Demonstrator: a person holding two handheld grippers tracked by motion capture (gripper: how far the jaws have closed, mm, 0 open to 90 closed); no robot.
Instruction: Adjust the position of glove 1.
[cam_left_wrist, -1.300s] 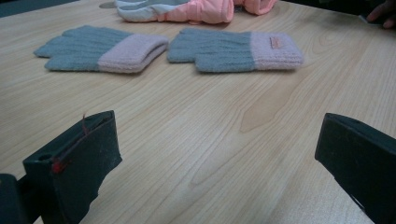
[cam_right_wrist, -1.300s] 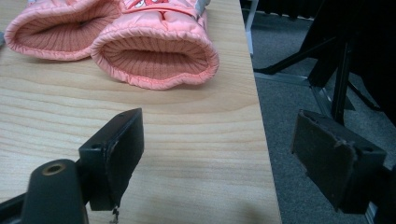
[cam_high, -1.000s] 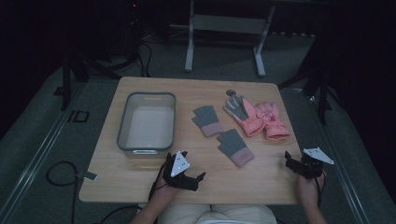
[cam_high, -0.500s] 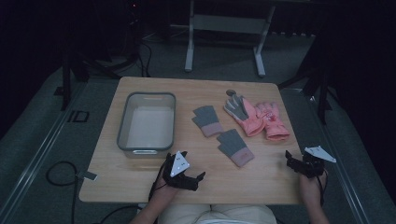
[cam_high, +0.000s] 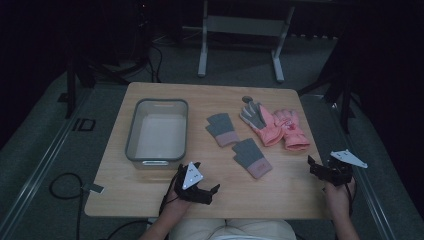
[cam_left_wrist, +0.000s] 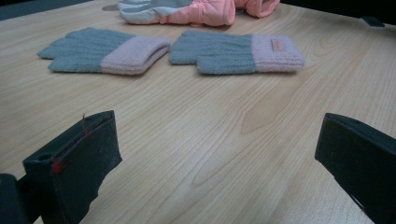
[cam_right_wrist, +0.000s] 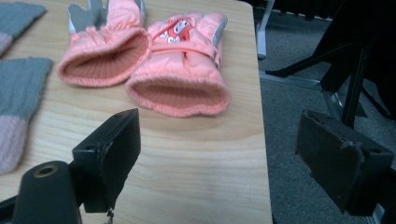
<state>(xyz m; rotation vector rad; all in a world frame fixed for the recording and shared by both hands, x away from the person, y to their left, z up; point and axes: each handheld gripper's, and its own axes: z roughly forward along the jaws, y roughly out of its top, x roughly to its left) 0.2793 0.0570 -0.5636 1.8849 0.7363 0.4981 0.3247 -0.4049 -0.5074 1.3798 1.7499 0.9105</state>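
Four gloves lie on the worktop: two grey knit gloves with pink cuffs, the nearer grey glove and the farther grey glove, and a pair of pink padded gloves side by side toward the right edge. A clear bin stands to the left, apart from all of them, with nothing visible inside. The left gripper rests low at the near edge of the worktop, its fingers spread wide and holding nothing; in the left gripper view both grey gloves lie ahead of it, the nearer grey glove to the right. The right gripper sits at the near right corner, fingers likewise released and empty, facing the open cuffs of the pink padded gloves. Judged state: sorting into the bin has not begun. Risks noted: the right pink glove lies close to the worktop edge, so a shallow push instead of a firm pinch on the cuff could slide it off; the thin knit gloves lie flat, and fingers closing too high could miss the fabric or drag it across the wood.
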